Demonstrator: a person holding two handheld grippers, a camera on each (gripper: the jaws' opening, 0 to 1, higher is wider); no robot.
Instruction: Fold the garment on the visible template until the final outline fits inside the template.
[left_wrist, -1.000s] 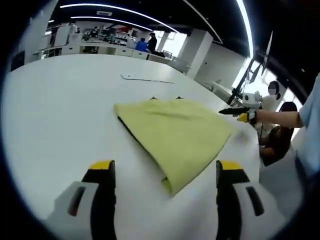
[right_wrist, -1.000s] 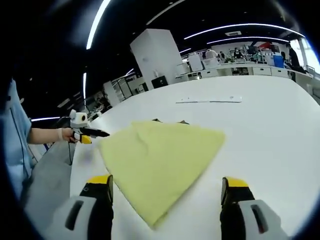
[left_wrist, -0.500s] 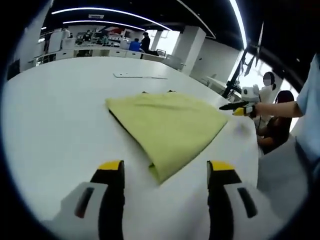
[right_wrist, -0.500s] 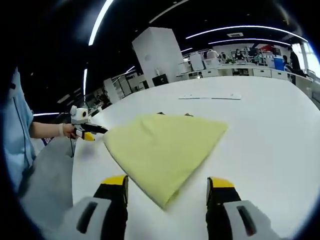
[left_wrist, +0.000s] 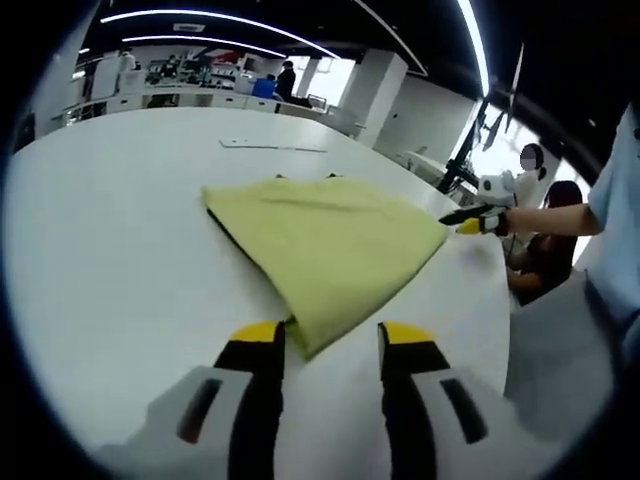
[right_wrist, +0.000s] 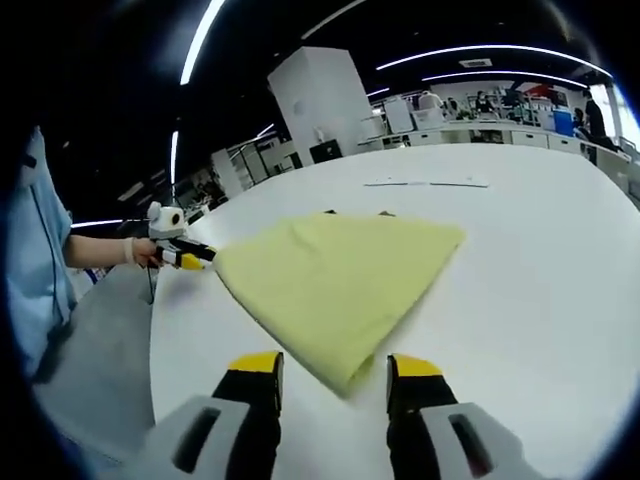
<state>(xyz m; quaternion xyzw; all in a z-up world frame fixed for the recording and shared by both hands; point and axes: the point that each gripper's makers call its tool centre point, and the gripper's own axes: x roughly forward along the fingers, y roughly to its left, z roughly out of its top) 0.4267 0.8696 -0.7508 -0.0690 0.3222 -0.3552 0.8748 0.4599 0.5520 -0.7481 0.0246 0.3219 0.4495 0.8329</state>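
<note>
1. A yellow-green garment lies folded on a white table; the right gripper view shows it on the table as a rough triangle.
2. In the left gripper view, the left gripper rises from the bottom with yellow-tipped jaws, a narrow gap between them. The garment's near corner lies in that gap; whether the jaws touch it cannot be told.
3. In the right gripper view, the right gripper has its jaws narrowly spread, the cloth's near corner between the tips; contact cannot be told.
4. The right gripper also shows in the left gripper view, at the garment's right corner, held by a hand.
5. The left gripper shows in the right gripper view at the cloth's left corner, held by a hand.
6. Small dark marks peek out at the garment's far edge.
7. A thin pale strip lies farther back on the table.
8. A seated person is behind the table's right edge.
</note>
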